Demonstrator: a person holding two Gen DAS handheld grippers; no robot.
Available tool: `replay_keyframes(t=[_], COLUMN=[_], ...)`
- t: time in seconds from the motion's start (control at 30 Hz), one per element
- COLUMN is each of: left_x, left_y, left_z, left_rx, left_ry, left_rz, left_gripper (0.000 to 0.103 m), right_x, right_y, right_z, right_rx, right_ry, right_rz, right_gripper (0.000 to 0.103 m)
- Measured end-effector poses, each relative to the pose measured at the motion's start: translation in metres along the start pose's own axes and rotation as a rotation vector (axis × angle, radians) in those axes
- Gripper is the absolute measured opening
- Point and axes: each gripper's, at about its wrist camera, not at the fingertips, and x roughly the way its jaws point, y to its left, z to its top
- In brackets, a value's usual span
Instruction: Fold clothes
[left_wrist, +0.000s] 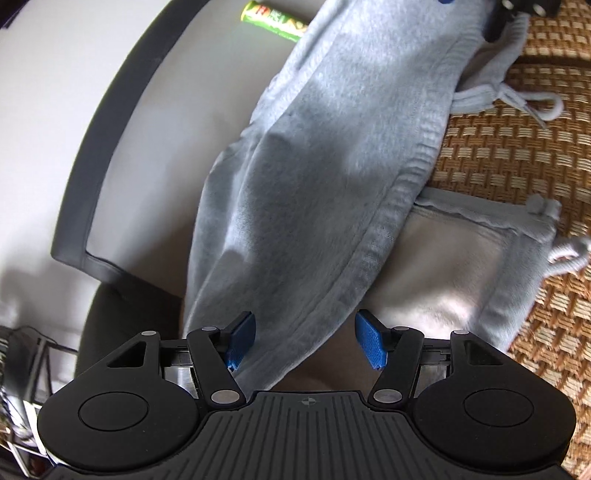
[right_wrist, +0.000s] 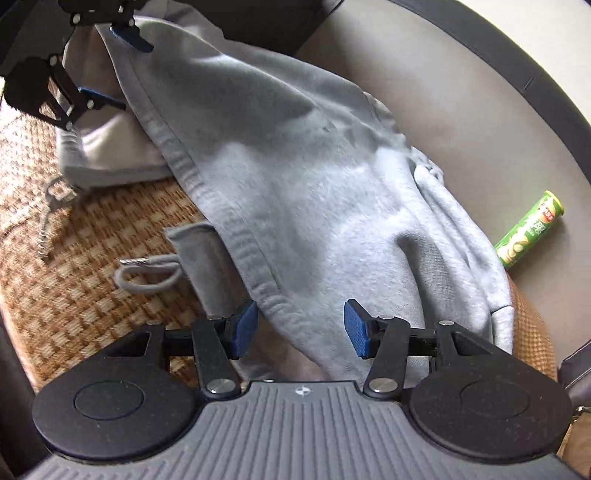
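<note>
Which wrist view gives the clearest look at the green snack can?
The right wrist view: the green snack can lies in full, both ends and its label visible, on the grey cushion beside the grey sweatpants. In the left wrist view the can is small, near the top edge, one end hidden behind the sweatpants.

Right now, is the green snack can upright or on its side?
On its side: the green snack can lies lengthwise on the grey seat cushion, beside the grey sweatshirt.
</note>
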Motion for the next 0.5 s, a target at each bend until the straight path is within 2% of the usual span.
replay_keyframes(t=[0.03, 0.07, 0.1, 0.13, 0.2, 0.23, 0.27, 0.5], left_x=[0.003, 0.006, 0.007, 0.007, 0.0, -0.006, -0.015, -0.087], left_y=[-0.001, -0.001, 0.0, 0.003, 0.011, 0.018, 0.025, 0.067], left_z=[0.001, 0.001, 0.002, 0.003, 0.004, 0.005, 0.005, -0.004], left_rx=[-0.003, -0.006, -0.015, -0.032, -0.09, -0.127, -0.172, -0.372], left_ry=[0.007, 0.015, 0.022, 0.03, 0.02, 0.004, -0.016, -0.126], left_rz=[-0.007, -0.014, -0.024, -0.038, -0.057, -0.062, -0.062, -0.016], left_gripper=[0.067, 0.056, 0.033, 0.03, 0.01, 0.008, 0.005, 0.002], right_x=[0.004, 0.007, 0.01, 0.011, 0.008, 0.005, -0.003, -0.083], right_y=[0.002, 0.004, 0.005, 0.005, 0.003, 0.001, -0.002, -0.019], right_z=[0.0, -0.001, -0.001, 0.0, 0.003, 0.005, 0.008, 0.02], right_rx=[-0.011, -0.022, -0.028, -0.027, -0.008, 0.01, 0.03, 0.076], right_ry=[0.007, 0.014, 0.017, 0.018, 0.013, 0.006, -0.012, -0.146], right_rz=[0.003, 0.006, 0.011, 0.013, 0.019, 0.023, 0.033, 0.007], right_gripper=[0.056, 0.056, 0.056, 0.044, 0.039, 0.034, 0.01, 0.01])
